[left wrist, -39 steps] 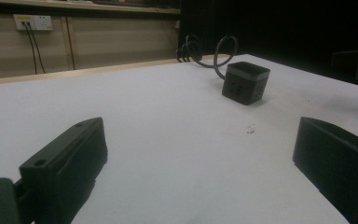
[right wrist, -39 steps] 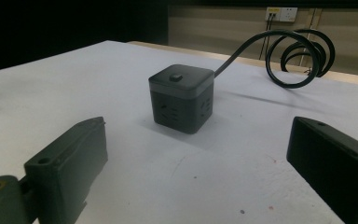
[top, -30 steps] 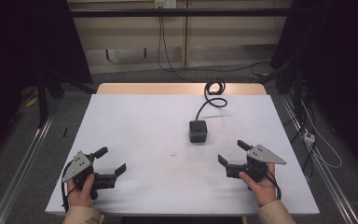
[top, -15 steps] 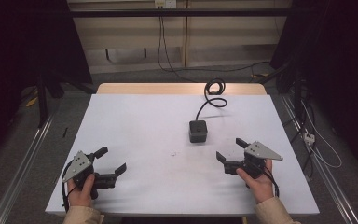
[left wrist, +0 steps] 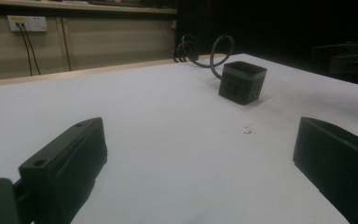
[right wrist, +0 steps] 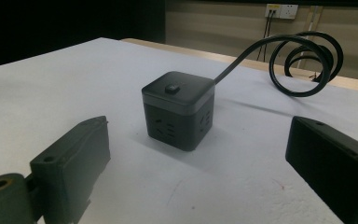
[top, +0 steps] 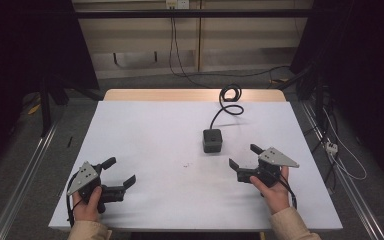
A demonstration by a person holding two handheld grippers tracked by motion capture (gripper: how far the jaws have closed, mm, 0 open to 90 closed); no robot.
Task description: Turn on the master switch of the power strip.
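A dark cube-shaped power socket [top: 212, 140] [right wrist: 178, 109] [left wrist: 242, 82] stands on the white table [top: 150, 130], right of centre, with a button on top and outlets in its sides. Its black cable [top: 227, 102] [right wrist: 303, 60] coils away toward the far edge. My right gripper [top: 244, 157] is open, low over the table just right of and nearer than the cube, with nothing between its jaws. My left gripper [top: 117, 172] is open near the front left corner, far from the cube, and holds nothing.
A wooden strip [top: 190, 95] runs along the table's far edge. Wall sockets [left wrist: 27, 23] with plugged cables sit on the back wall. A small dark speck [top: 185, 165] marks the table between the grippers. Metal rails [top: 25, 170] flank the table on the floor.
My right gripper has edged forward and left toward the cube. The left gripper and the cube have stayed put.
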